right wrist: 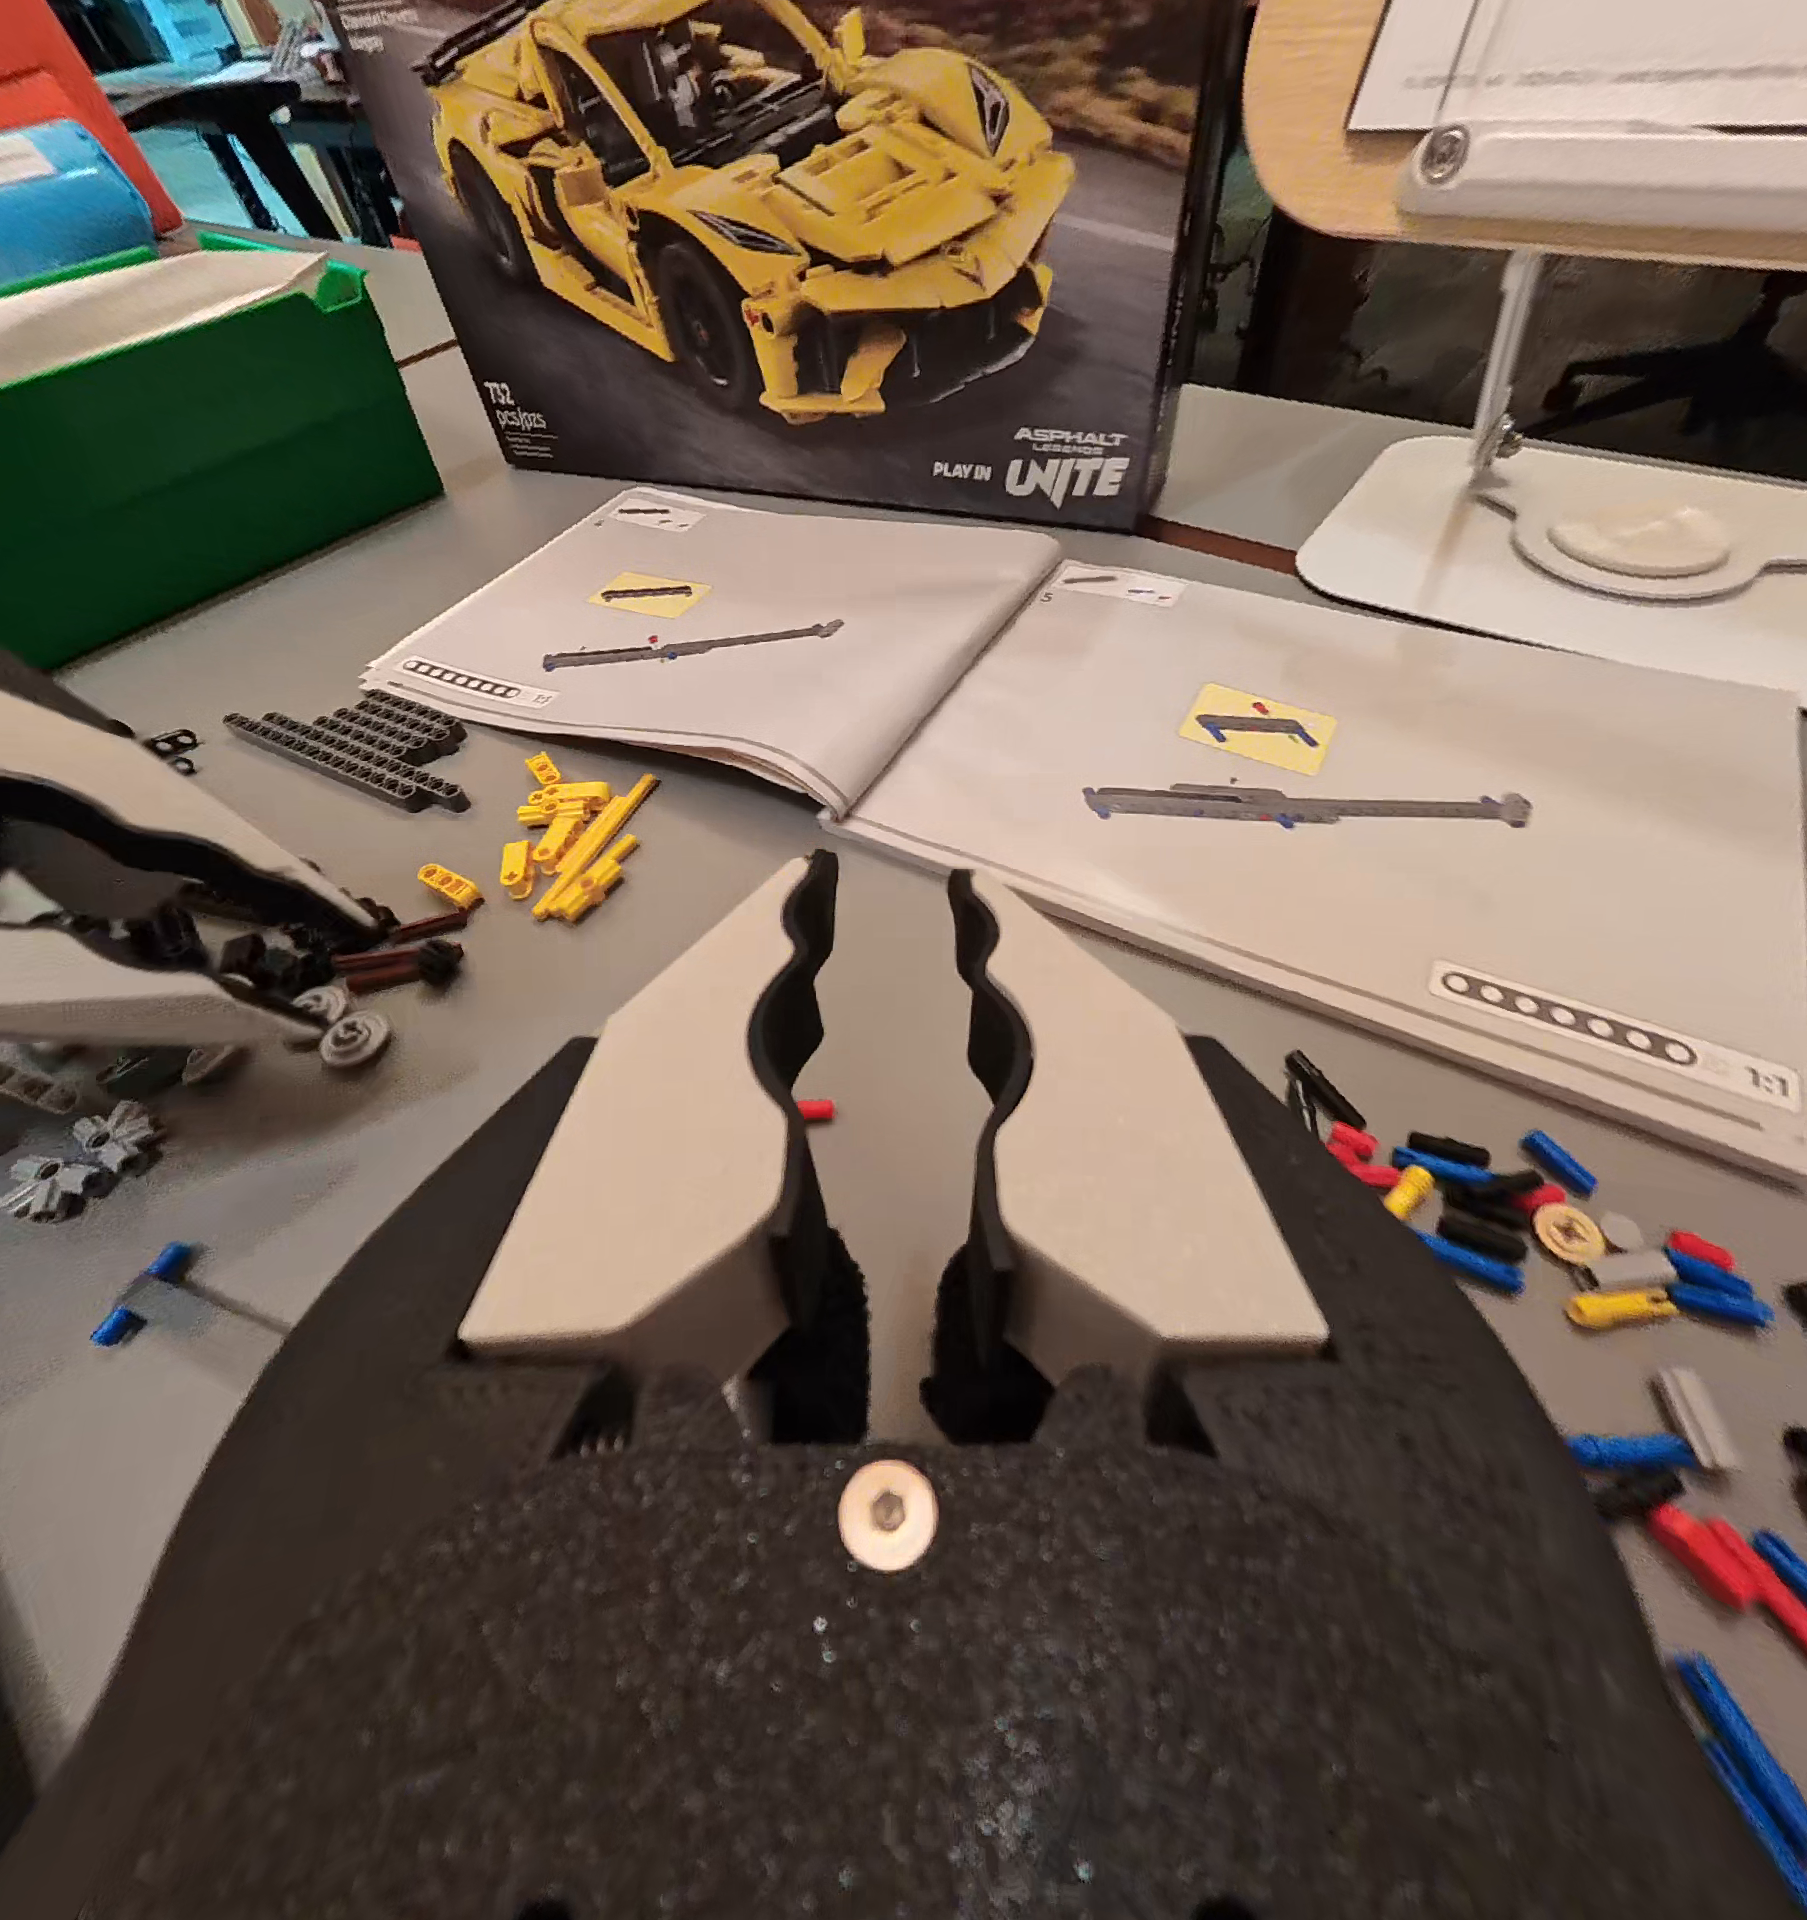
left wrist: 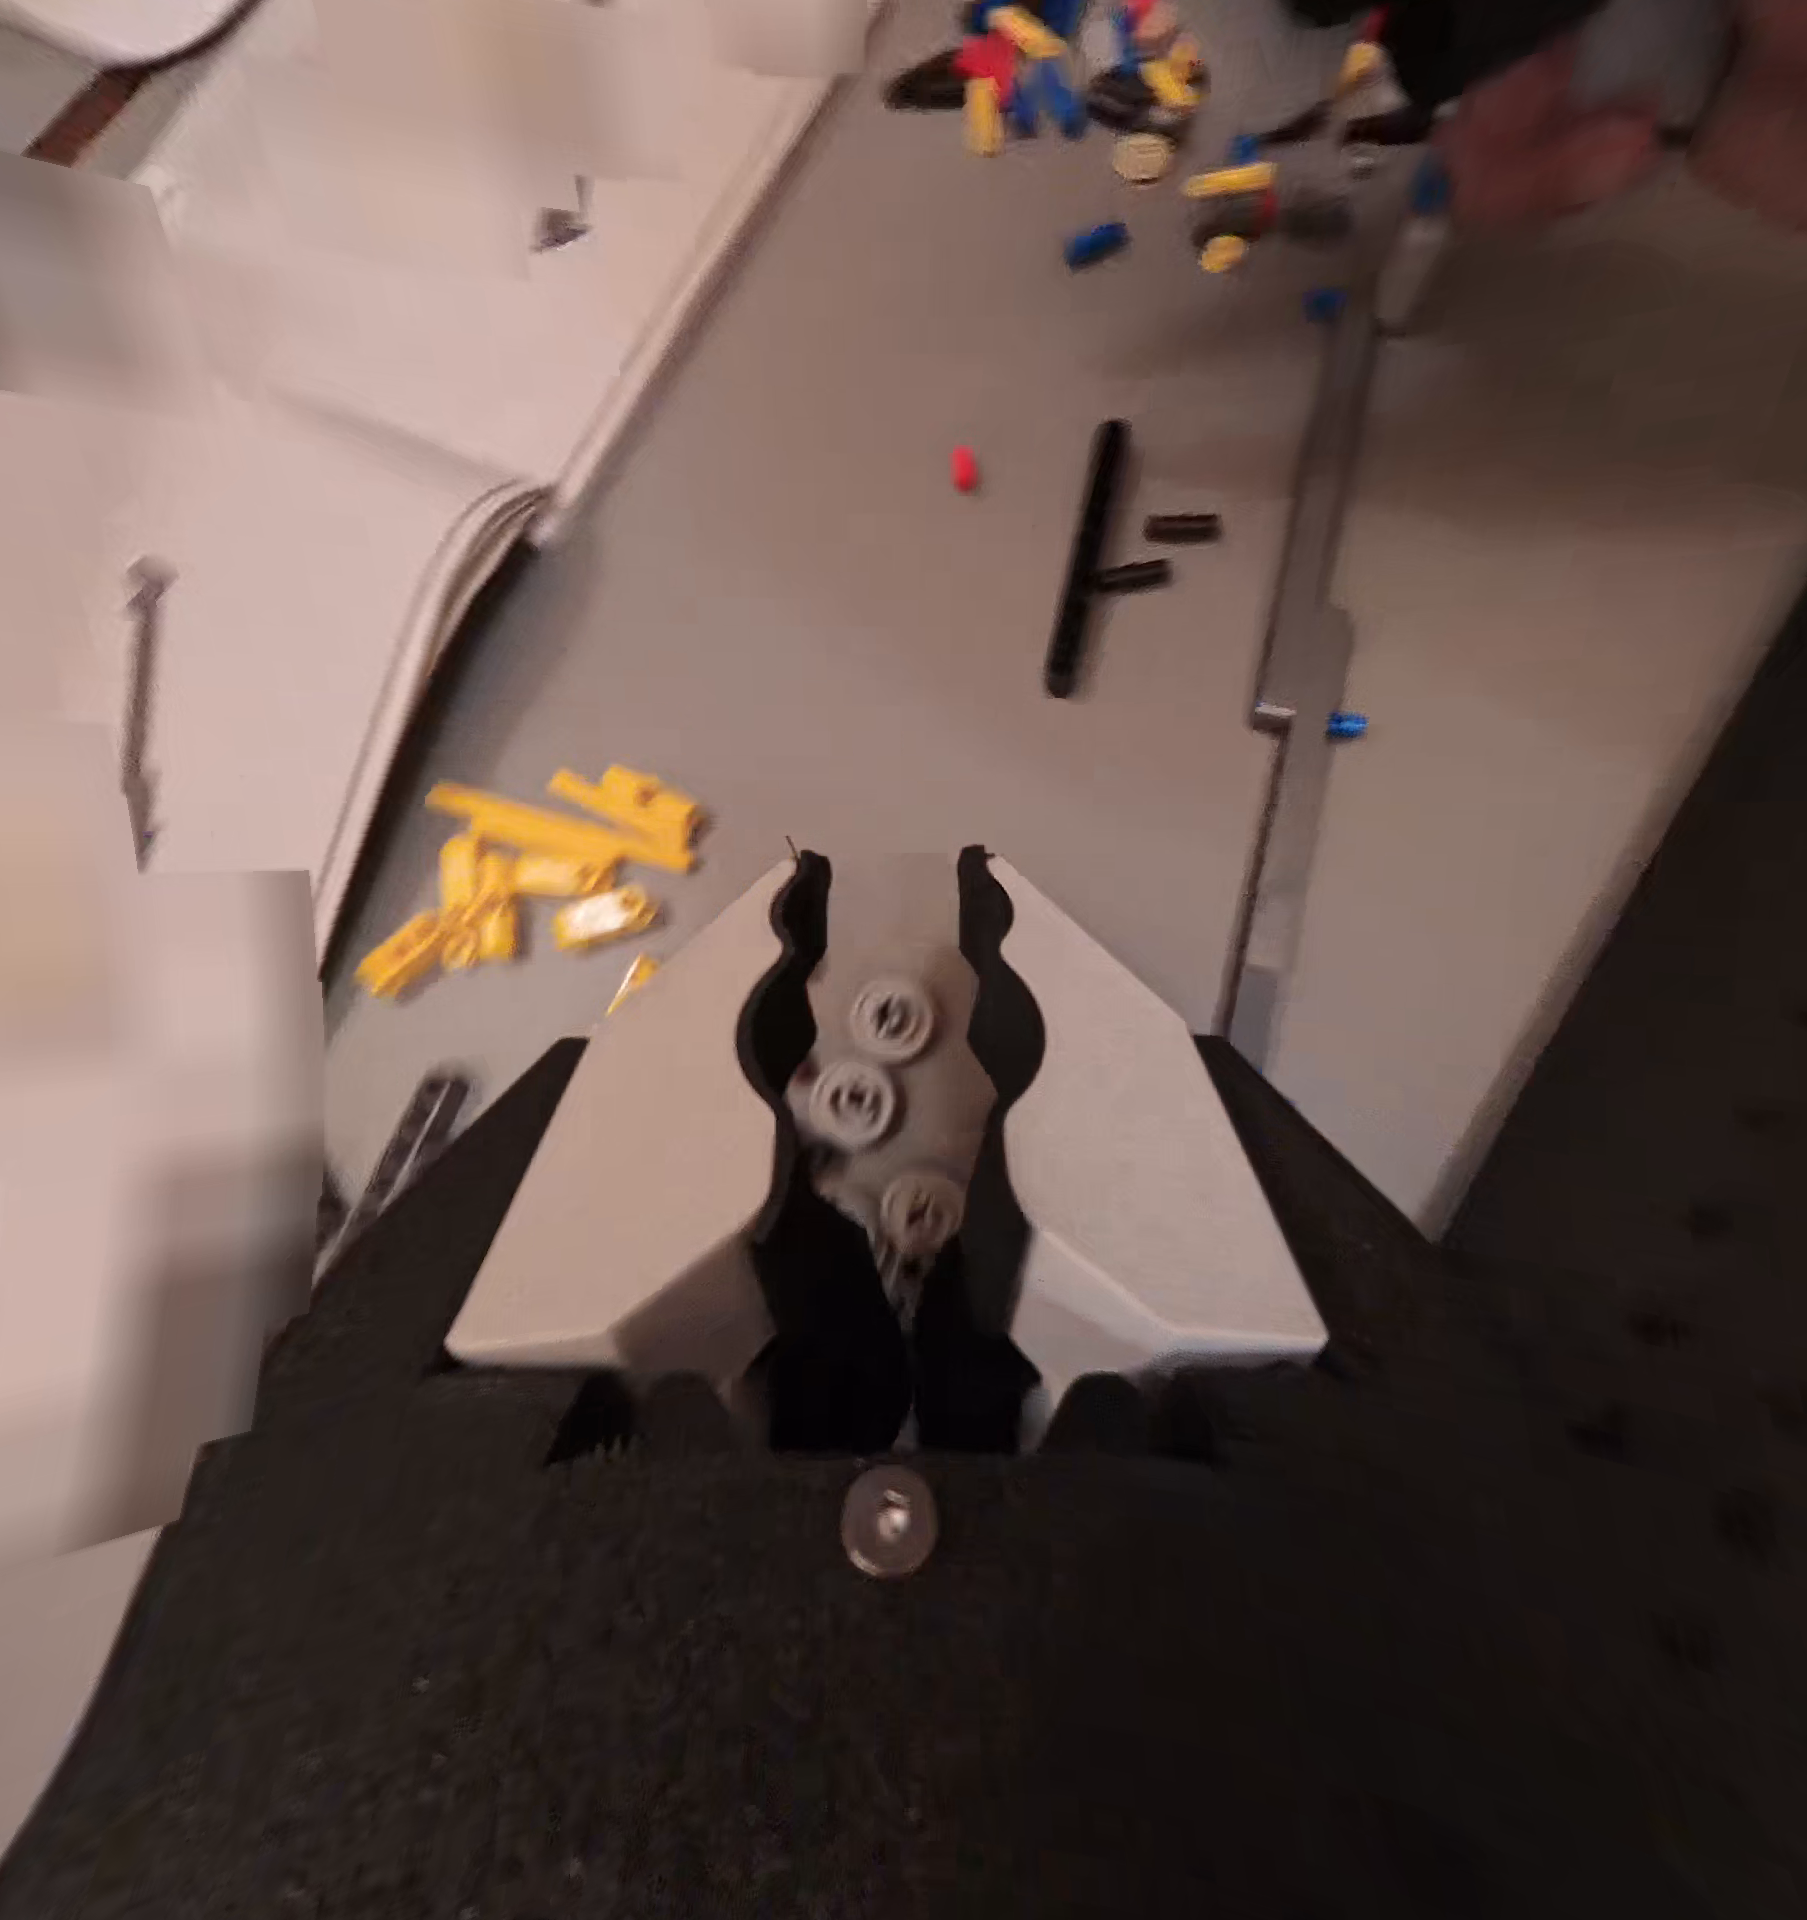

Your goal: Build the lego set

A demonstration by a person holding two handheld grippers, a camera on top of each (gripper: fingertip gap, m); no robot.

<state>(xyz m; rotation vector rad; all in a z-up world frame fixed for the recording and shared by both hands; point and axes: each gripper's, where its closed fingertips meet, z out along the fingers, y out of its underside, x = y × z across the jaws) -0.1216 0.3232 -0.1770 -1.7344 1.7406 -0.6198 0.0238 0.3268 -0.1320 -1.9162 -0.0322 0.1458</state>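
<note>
My left gripper (left wrist: 894, 862) is open and low over the table, its jaws on either side of several grey round pieces (left wrist: 857, 1101) without closing on them. It also shows at the left of the right wrist view (right wrist: 343, 971), over grey discs (right wrist: 353, 1034) and dark pins (right wrist: 400, 961). My right gripper (right wrist: 894, 883) is open and empty above the table, with a red pin (right wrist: 816, 1110) lying below it. The open instruction booklet (right wrist: 1294, 831) lies just beyond it. A long black beam (left wrist: 1086, 561) and a long grey beam with blue pins (left wrist: 1294, 623) lie on the table.
The set's box (right wrist: 795, 260) stands at the back, with a green box (right wrist: 151, 468) to its left and a white stand base (right wrist: 1605, 540) to its right. Black beams (right wrist: 359, 748), yellow pieces (right wrist: 566, 842), grey gears (right wrist: 88, 1153) and mixed pins (right wrist: 1501, 1216) lie scattered. A hand (left wrist: 1657, 135) shows far off. Spacing between my two grippers at the tips: around 15 centimetres.
</note>
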